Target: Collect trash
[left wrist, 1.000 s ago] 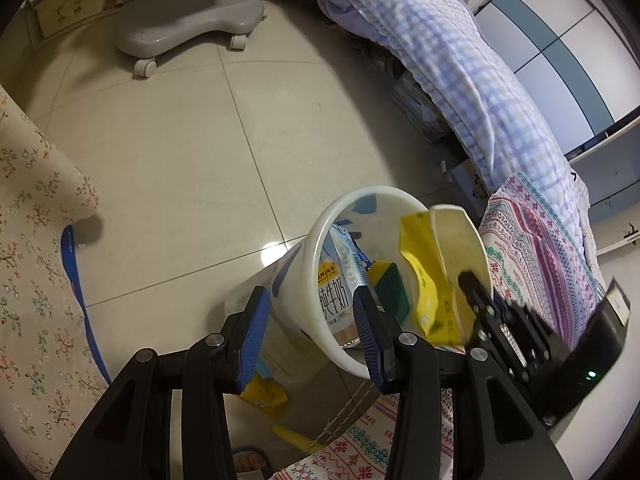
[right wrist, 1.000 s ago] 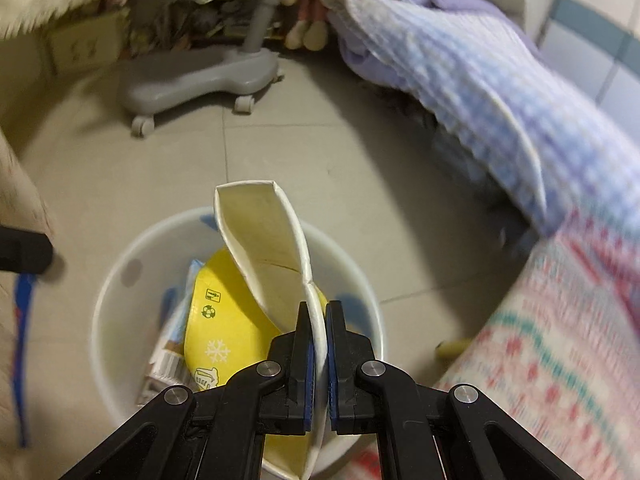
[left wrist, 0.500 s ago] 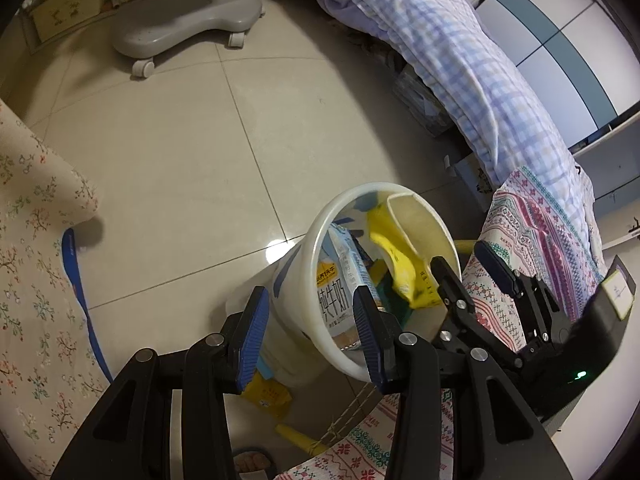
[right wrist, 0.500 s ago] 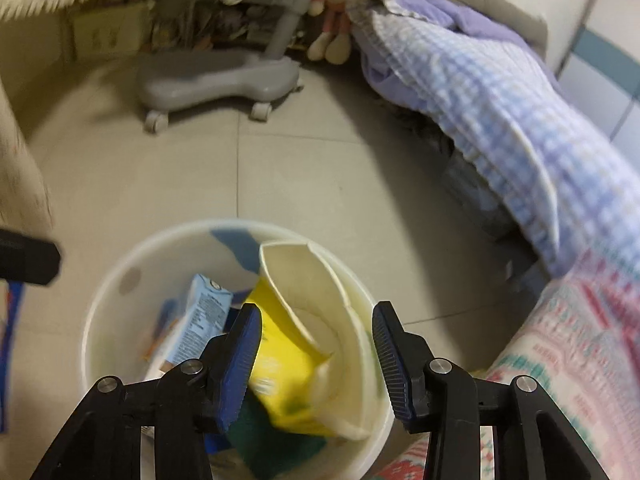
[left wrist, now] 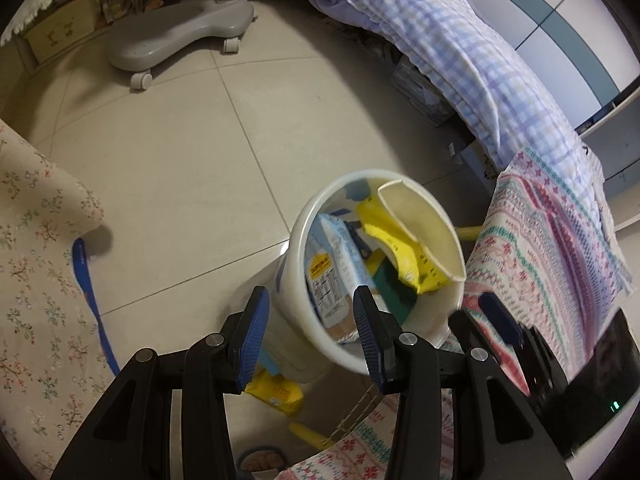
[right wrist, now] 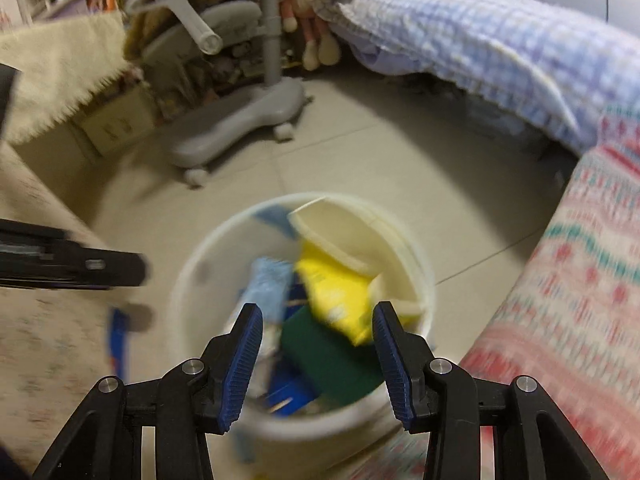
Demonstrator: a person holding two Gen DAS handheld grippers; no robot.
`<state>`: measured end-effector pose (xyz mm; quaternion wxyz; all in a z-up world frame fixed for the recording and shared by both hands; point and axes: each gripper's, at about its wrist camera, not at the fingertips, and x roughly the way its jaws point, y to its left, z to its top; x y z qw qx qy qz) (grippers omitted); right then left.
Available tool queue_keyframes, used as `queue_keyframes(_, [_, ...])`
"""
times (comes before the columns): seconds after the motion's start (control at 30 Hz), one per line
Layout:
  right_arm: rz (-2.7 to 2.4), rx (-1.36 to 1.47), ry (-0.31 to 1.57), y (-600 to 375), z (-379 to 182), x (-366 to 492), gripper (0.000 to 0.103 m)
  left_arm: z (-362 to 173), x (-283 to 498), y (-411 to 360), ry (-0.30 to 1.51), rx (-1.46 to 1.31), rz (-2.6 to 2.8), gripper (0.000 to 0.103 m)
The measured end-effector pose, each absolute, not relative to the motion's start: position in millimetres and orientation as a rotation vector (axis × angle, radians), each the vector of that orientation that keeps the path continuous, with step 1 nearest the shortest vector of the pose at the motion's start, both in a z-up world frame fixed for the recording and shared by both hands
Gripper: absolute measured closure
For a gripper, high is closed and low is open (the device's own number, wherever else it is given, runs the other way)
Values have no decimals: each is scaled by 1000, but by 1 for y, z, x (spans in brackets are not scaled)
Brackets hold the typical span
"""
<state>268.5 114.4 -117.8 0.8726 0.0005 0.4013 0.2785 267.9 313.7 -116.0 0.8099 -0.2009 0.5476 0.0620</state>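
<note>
Hovering above the white bin [right wrist: 308, 412] with right hand-held gripper [right wrist: 316, 354] spread apart and empty. Left hand-held gripper [left wrist: 308, 330] straddling the near rim of the bin [left wrist: 304, 240], jaws apart, apparently not clamped. Crushed paper cup [left wrist: 420, 224] lying inside against the far wall, atop yellow wrapper [left wrist: 404, 248], green sponge [left wrist: 394, 286] and milk carton [left wrist: 328, 280]. Drop step likely done; next, seeking more litter, perhaps the yellow packet [left wrist: 276, 392] on the floor beside the bin's base.

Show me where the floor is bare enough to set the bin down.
Bare tile lies between the grey chair base, the floral cloth and the white bin. Crowded: the bin's foot, with a yellow packet, and the bed side with boxes.
</note>
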Motion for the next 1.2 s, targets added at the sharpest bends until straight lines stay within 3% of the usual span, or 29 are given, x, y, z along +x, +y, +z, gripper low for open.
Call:
queue_keyframes(0.5, [609,18,865,61,-75,149,52,-83,146,250,1020,-143,274,54])
queue_keyframes(0.67, [467,85,870,10,-60,109,48,-63,96,201,946,-57,184,47])
queue_keyframes(0.9, [387,94,784,-41,-26,25,30,-29,40,134,844,30,55,46])
queue_keyframes(1.2, [272,168,677,-77,2,-40,17,-6,-21,96,793,104,15,45])
